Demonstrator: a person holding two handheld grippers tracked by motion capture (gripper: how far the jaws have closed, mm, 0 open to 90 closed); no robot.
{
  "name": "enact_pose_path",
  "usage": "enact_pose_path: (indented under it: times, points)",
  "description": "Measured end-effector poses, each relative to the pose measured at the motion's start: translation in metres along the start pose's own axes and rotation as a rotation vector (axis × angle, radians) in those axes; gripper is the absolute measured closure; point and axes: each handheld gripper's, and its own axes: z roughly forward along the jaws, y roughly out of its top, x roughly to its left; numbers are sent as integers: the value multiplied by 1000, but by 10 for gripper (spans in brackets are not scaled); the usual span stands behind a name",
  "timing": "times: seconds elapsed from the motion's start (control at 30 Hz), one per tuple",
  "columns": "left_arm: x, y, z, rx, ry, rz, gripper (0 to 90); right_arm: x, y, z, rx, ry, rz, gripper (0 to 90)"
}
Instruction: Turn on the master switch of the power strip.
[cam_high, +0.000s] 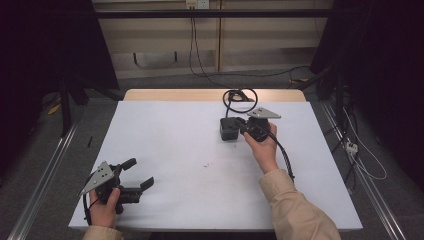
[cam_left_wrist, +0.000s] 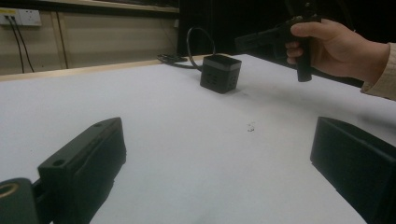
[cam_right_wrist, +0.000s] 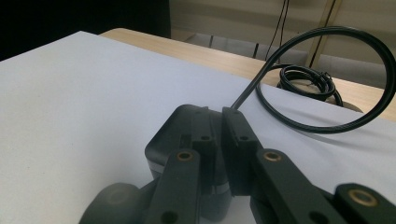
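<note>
A small black box (cam_high: 229, 130) stands on the white table top (cam_high: 170, 135), right of centre; its black cable (cam_high: 234, 94) loops and coils behind it. My right gripper (cam_high: 243, 126) reaches the box from the right, its jaws pressed together just over the box's top. In the right gripper view the shut right gripper (cam_right_wrist: 218, 112) overlaps the box (cam_right_wrist: 163, 140), and the cable (cam_right_wrist: 303, 77) rises from right behind the tips. I cannot tell if the cable is pinched. My left gripper (cam_high: 140, 172) hangs open and empty near the front left corner, facing the box (cam_left_wrist: 219, 72).
The table's bare wooden strip (cam_high: 200, 95) runs along the far edge, with the cable coil on it. Metal rails (cam_high: 45, 170) flank the table on the floor. Loose wires (cam_high: 360, 155) lie to the right. A small dark speck (cam_left_wrist: 251, 127) marks the sheet.
</note>
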Motion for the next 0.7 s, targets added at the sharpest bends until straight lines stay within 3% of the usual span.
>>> enact_pose_path:
  times: [0.7]
  points:
    - [1, 0, 0, -3, -2, 0, 29, 5, -3, 11, 7, 24, -18, 900]
